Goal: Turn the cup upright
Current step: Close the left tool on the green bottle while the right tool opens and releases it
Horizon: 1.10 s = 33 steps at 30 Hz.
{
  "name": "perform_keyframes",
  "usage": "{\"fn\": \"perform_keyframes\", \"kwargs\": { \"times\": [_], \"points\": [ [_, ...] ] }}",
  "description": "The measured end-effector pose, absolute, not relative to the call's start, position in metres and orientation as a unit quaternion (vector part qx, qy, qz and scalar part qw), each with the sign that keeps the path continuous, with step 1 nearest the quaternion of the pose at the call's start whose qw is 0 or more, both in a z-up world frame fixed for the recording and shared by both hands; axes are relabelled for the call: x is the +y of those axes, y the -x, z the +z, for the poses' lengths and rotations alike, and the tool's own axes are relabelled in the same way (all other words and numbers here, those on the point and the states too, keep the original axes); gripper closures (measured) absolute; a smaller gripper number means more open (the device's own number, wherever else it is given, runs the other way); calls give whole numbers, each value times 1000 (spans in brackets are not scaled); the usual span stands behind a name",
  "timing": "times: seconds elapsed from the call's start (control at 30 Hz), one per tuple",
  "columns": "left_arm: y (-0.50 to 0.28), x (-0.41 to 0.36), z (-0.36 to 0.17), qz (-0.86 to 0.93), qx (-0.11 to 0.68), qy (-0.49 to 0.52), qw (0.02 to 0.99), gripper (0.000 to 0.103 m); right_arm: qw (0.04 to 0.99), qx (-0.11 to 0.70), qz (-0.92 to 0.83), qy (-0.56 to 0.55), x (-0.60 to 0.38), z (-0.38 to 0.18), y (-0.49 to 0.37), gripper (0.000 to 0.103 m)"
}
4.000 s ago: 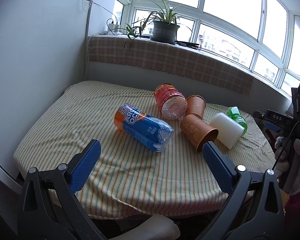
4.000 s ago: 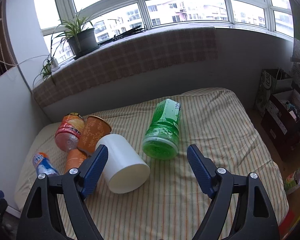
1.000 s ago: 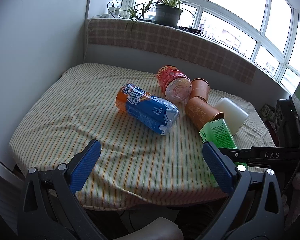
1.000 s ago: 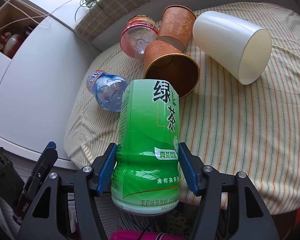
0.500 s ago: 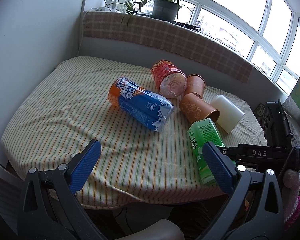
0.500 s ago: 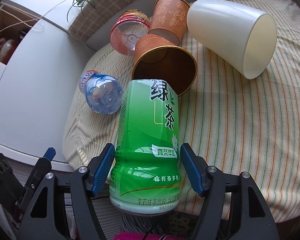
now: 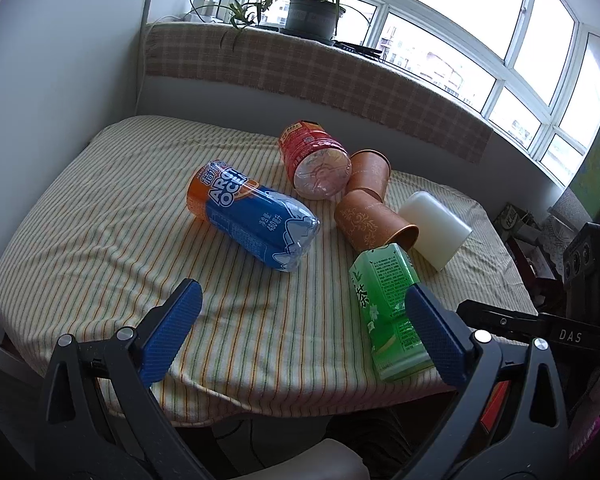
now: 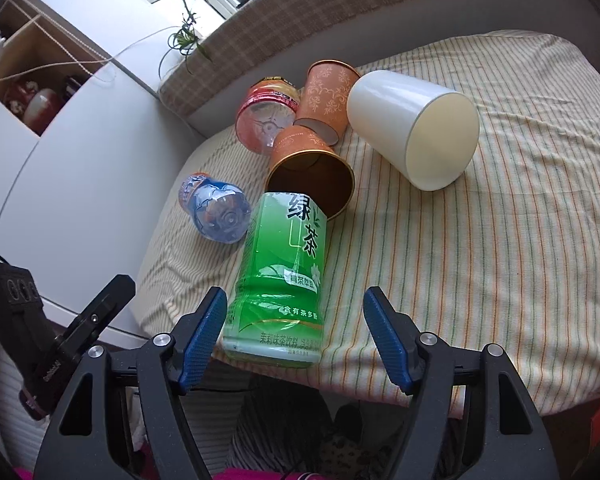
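Note:
A green tea-label cup (image 8: 278, 280) (image 7: 384, 304) stands on end near the front edge of the striped table (image 7: 100, 220). My right gripper (image 8: 294, 338) is open around its base: the left pad is close to the cup, the right pad stands well apart. My left gripper (image 7: 300, 336) hangs open over the front edge with nothing between its fingers; the green cup is just beyond its right finger. A white cup (image 8: 400, 108) (image 7: 432, 228) lies on its side behind.
Two orange patterned cups (image 7: 368, 220) (image 7: 370, 172), a red bottle-cup (image 7: 312, 160) and a blue-and-orange one (image 7: 252, 216) lie on their sides mid-table. A potted plant (image 7: 312, 12) sits on the checked sill behind. A white cabinet wall stands left of the table.
The right gripper carried the green cup from lying mid-table to the front edge, set it on end, and has now opened off it. The left gripper stayed open.

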<state>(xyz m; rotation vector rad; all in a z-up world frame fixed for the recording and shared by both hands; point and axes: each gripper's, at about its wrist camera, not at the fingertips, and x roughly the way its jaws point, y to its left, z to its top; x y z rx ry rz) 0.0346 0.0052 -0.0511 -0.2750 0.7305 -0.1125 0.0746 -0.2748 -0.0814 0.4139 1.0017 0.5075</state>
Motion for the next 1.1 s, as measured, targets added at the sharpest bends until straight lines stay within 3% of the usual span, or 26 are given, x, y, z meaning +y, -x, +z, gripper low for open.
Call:
{"fn": "perform_keyframes", "kwargs": {
  "times": [0.33, 0.53, 0.6, 1.03, 1.1],
  "points": [
    [-57, -10, -59, -103, 390, 168, 899, 1, 895, 410, 127, -119, -317, -64, -32, 33],
    [-84, -11, -78, -156, 443, 234, 851, 11, 894, 418, 101, -129, -335, -75, -27, 33],
    [-93, -12, -86, -171, 464, 262, 829, 19, 894, 420, 93, -128, -338, -77, -26, 33],
    [-128, -37, -109, -204, 520, 296, 775, 19, 893, 419, 87, -137, -343, -78, -20, 33],
    [-134, -41, -117, -208, 531, 305, 762, 25, 893, 419, 87, -139, -343, -78, -20, 33]
  ]
}}
